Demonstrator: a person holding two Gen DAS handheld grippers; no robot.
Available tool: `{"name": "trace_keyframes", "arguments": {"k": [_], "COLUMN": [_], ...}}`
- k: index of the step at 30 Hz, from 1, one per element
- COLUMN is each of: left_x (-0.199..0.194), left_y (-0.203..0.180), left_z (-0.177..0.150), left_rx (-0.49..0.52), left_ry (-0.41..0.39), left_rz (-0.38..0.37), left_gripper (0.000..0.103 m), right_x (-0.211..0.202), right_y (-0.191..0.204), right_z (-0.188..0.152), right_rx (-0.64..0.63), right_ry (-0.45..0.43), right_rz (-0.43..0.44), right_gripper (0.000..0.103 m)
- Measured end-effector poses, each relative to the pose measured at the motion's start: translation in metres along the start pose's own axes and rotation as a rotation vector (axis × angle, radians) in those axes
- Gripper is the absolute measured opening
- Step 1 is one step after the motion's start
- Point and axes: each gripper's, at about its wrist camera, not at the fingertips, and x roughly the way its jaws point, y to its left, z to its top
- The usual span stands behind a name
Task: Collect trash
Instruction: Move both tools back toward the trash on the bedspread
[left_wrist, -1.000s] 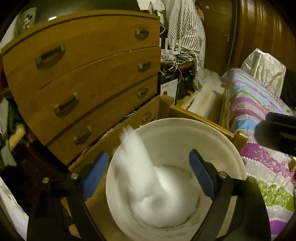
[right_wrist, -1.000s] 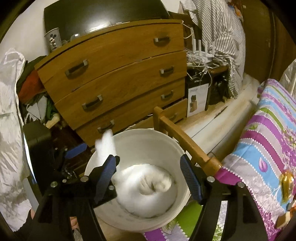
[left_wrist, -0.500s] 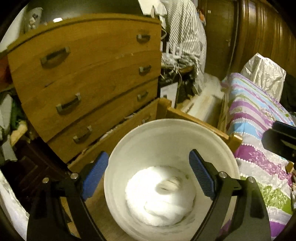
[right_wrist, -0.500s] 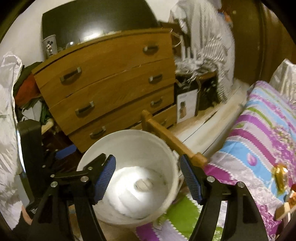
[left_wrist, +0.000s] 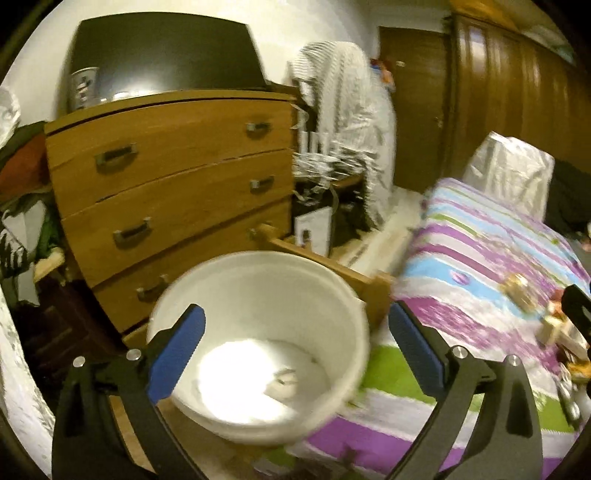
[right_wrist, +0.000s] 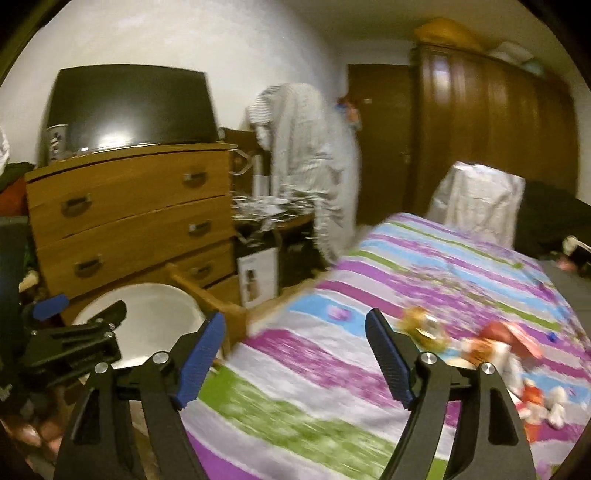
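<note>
Right wrist, wrappers (right_wrist: 491, 350) right of tool (right_wrist: 295, 354)

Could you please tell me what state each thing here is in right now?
left gripper: empty, jaws opening.
right gripper: empty, jaws opening.
white bucket: upright, white trash at its bottom.
wrappers: loose on the bedspread, uncollected.
drawers: shut.
screen: dark.
door: closed.

Motion blur is smearing the wrappers (right_wrist: 495, 350) on the bedspread (right_wrist: 424, 266), so their kind is not readable. The bucket (left_wrist: 258, 280) is hiding most of the wooden bed frame (left_wrist: 317, 258). White stuff (left_wrist: 258, 380) inside it is glaring too bright to identify.
</note>
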Motion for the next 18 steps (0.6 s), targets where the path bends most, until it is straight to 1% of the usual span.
{"name": "trace_keyframes", "arguments": {"k": [1,4,6,12,14,15,16,18], "left_x": [-0.003,-0.008,-0.009,-0.015,-0.018,-0.019,-0.02,-0.026], "left_y": [-0.012,-0.039,-0.052,-0.108,-0.127,-0.136,-0.147,-0.167], "left_z": [-0.005,-0.017,-0.024,-0.052,-0.062,-0.066,-0.07,-0.076], "left_rx": [0.015,0.045,0.056,0.133,0.163,0.177,0.195,0.234], "left_ry": [0.008,0.036,0.057,0.119,0.143,0.156,0.172,0.188], "left_rz": [-0.02,-0.065,-0.094,-0.185,-0.226,-0.249,-0.283,-0.34], "left_gripper": [0.096,0.097,0.097,0.097,0.097,0.097,0.097,0.097], "right_x": [-0.005,-0.025,-0.035,-0.084,-0.092,-0.096,-0.097,-0.094], "right_y": [-0.012,-0.068,-0.098,-0.206,-0.232,-0.251,-0.263,-0.298], "right_z": [-0.006,-0.032,-0.047,-0.11,-0.127,-0.139,-0.146,-0.16], "right_rx": [0.01,0.065,0.097,0.229,0.272,0.31,0.338,0.43], "right_ry": [0.006,0.054,0.077,0.141,0.157,0.172,0.18,0.196], "right_rz": [-0.017,-0.087,-0.126,-0.251,-0.272,-0.28,-0.279,-0.242], "right_gripper": [0.08,0.081,0.081,0.081,0.081,0.081,0.081,0.081]}}
